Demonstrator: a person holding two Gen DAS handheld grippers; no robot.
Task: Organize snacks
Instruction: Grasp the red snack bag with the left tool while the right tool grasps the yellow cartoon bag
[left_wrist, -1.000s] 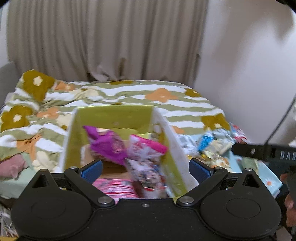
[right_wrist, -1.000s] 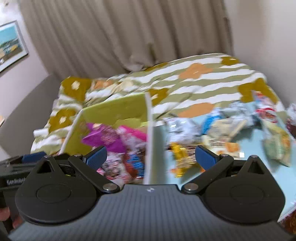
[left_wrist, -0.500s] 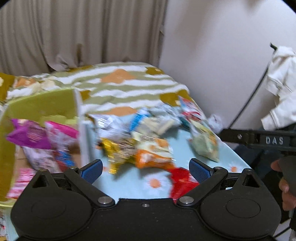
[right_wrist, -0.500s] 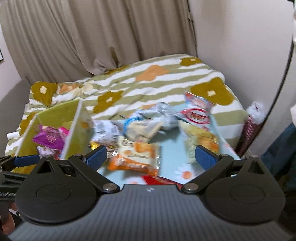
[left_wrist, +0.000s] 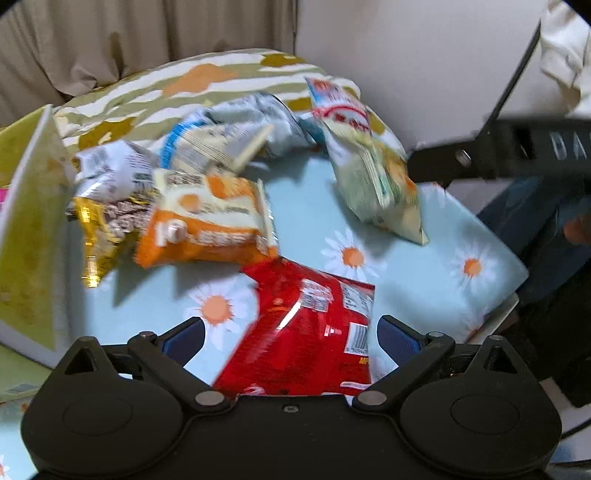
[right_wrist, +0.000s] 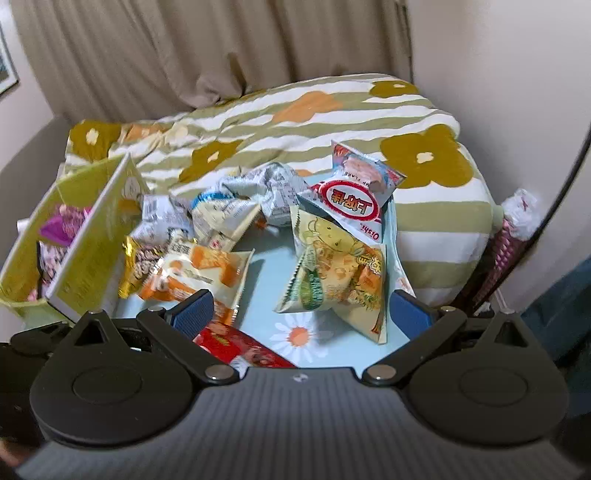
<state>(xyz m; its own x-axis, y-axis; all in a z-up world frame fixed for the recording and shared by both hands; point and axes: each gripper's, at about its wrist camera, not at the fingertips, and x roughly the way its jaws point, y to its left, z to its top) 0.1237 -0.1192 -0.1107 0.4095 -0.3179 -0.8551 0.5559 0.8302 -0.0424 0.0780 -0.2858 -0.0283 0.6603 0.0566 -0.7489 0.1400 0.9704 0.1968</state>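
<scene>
so, quick rundown:
left gripper (left_wrist: 290, 338): jaws spread wide, holding nothing, hanging right over the red bag (left_wrist: 306, 332) lying flat on the daisy tablecloth (left_wrist: 436, 288).
right gripper (right_wrist: 301, 314): also wide and empty, the yellow-green bag (right_wrist: 336, 280) sits between its fingers further out.
snack pile: orange bag (left_wrist: 210, 221), gold bag (left_wrist: 103, 236) and crinkled white packs (left_wrist: 221, 144) heaped just beside the green box (left_wrist: 29, 236).
only right view shows: inside of the box, with a purple bag (right_wrist: 61, 227) in it; red-and-white oishi bag (right_wrist: 354, 195) propped behind the yellow-green one.
only left view shows: whole red bag, though blurry; right view catches just its corner.
</scene>
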